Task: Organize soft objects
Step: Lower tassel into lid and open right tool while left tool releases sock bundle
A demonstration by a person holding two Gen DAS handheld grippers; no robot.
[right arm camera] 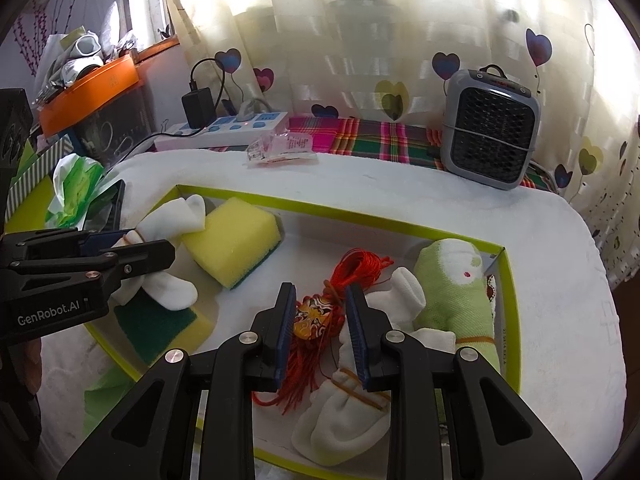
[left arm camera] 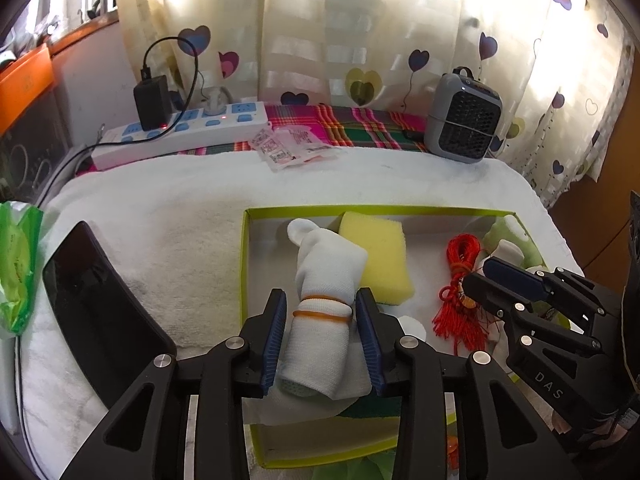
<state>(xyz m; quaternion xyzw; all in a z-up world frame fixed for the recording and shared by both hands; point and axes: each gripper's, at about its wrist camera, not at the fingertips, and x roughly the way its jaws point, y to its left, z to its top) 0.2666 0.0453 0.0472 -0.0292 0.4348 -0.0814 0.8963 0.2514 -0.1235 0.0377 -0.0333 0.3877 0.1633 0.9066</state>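
Where curtains (left arm camera: 360, 20) hang, seemingly toweled table (left arm camera: 160, 240).

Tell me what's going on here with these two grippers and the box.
A person with a gripper in each hand is sorting soft things in a green-rimmed box. The left gripper straddles a rolled white sock bound with rubber bands, its pads standing just off the cloth. The right gripper hangs over a red tasselled cord, its painted ornament between the fingers. Two yellow sponges and a green sock already lie inside.

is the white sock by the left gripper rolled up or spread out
Rolled up: the white sock is a tight bundle held by orange rubber bands, lying in the box.
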